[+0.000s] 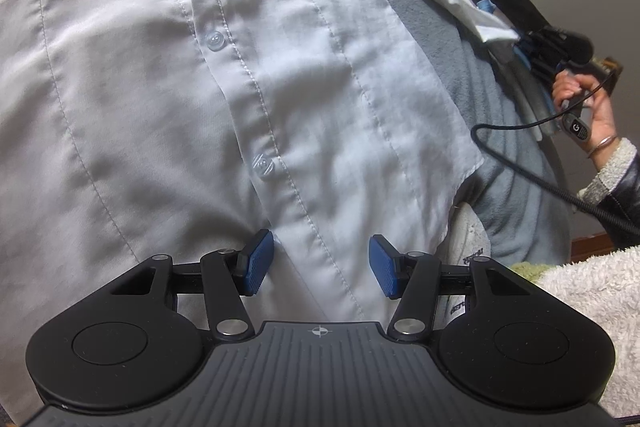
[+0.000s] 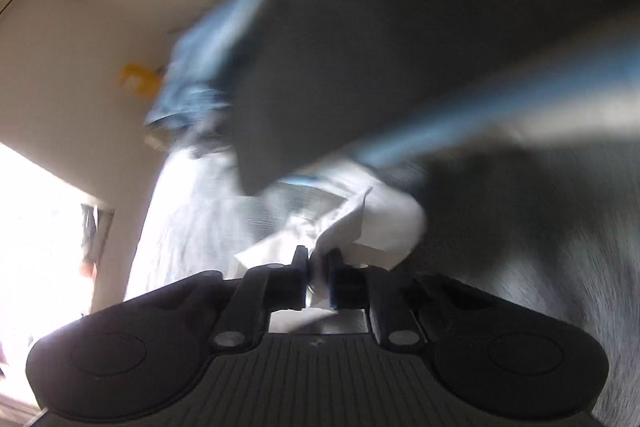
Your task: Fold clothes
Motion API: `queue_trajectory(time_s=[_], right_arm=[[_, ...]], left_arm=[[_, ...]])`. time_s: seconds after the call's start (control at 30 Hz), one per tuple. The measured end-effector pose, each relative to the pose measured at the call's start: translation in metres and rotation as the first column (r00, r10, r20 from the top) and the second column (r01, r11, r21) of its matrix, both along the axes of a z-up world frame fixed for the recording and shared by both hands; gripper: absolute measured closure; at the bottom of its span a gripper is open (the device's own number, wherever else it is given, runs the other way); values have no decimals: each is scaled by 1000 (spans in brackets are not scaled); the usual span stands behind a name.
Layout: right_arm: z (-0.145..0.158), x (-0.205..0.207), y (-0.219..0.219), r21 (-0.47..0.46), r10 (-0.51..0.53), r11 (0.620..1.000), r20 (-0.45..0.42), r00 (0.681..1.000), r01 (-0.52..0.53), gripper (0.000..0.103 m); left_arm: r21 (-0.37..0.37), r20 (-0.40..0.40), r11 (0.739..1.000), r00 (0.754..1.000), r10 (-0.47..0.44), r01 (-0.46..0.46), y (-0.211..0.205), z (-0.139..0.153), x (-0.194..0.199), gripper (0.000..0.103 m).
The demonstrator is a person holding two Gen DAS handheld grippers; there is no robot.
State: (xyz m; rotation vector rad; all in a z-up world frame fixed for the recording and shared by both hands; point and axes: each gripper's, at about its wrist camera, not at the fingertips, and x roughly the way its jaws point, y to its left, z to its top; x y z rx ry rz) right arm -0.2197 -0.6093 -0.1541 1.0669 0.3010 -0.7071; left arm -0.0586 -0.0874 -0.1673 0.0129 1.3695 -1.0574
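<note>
Left wrist view: the left gripper (image 1: 322, 265), jaws apart, hovers over a white button-up shirt (image 1: 224, 75) spread on a grey blanket (image 1: 492, 147); a hand (image 1: 588, 103) at 3 o'clock. Right wrist view, blurred: the right gripper (image 2: 318, 273) clamps white fabric (image 2: 352, 227) at 12 o'clock.

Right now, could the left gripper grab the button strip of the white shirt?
Probably yes: the left gripper is open just above the white shirt, its button strip lies uncovered ahead.

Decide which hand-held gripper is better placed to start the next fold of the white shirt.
Probably right: the right hand-held gripper already pinches white cloth, while the left hand-held gripper hangs open over the shirt hem.
</note>
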Motion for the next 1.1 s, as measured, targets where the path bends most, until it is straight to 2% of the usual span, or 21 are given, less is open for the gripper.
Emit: queue_trajectory(time_s=[0.1,0.2,0.33,0.43,0.57,0.67,0.77,0.9,0.97,1.1], right_arm=[[43,21,15,-157,70,985,13,997,-67,99],[89,45,28,-288,159,948,51,986,-138,99],[161,91,47,-455,316,855,83,945,-246,99],[204,117,77,-539,443,776,95,892,-328,99],[246,156,126,-618,612,655,97,785,-435,99],[263,180,170,-648,730,557,83,679,-519,99],[263,198,218,-647,823,460,54,566,-608,99],[238,216,286,-590,909,337,2,417,-733,99],[218,224,321,-554,937,274,-31,349,-786,99],[166,233,376,-469,962,198,-77,263,-861,99]], left_arm=[[-6,0,1000,1000,-1,1,2,0,0,50],[0,20,1000,1000,-5,5,4,4,1,50],[-7,71,1000,997,7,-6,12,12,2,50],[-24,104,999,994,39,-37,20,18,6,50],[-59,125,991,984,127,-121,37,24,17,50],[-81,144,976,966,214,-204,57,29,26,50],[-111,145,942,933,329,-315,85,33,36,50],[-149,140,879,870,473,-454,121,38,49,50],[-159,139,854,845,517,-496,136,40,52,50],[-168,135,810,801,584,-562,162,42,54,50]])
